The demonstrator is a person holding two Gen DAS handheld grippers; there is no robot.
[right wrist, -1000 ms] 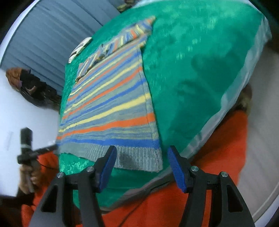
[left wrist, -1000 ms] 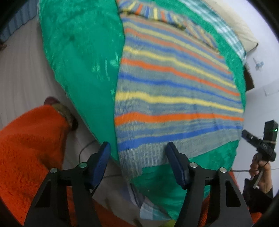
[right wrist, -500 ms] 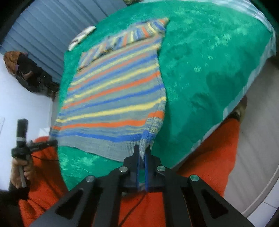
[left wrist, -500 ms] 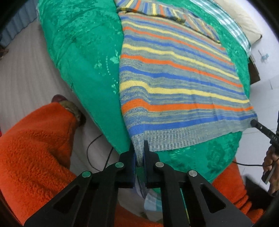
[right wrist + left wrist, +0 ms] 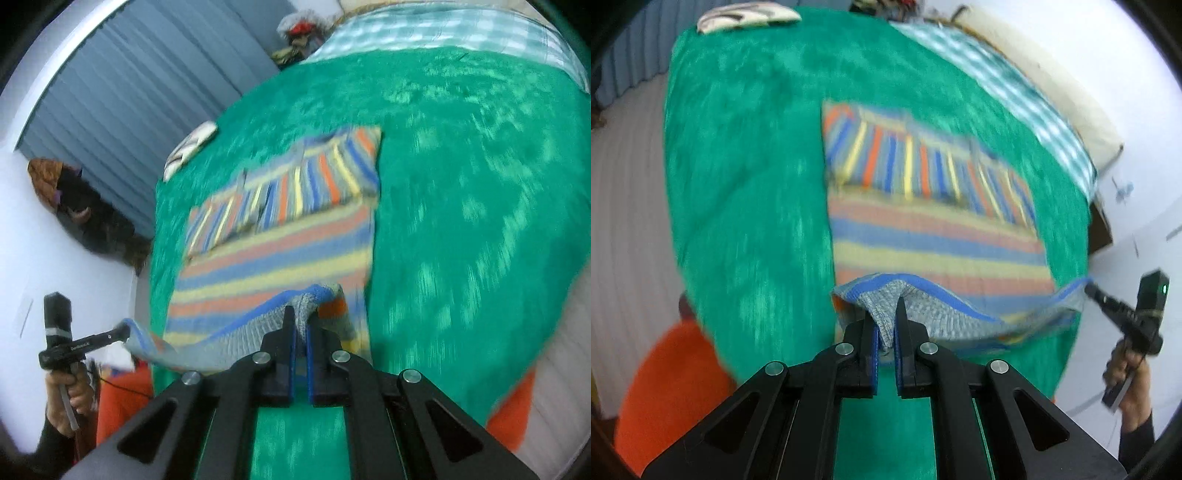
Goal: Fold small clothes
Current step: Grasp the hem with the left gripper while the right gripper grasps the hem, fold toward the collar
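stripy sweater (image 5: 934,229) on green bed (image 5: 746,184), grey hem lifted, left tongs (image 5: 885,332) and right tongs (image 5: 300,332) each pinching a hem corner

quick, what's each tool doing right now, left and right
Left tool: shut on the grey hem of the striped sweater, at one bottom corner.
Right tool: shut on the same hem, at the other corner.
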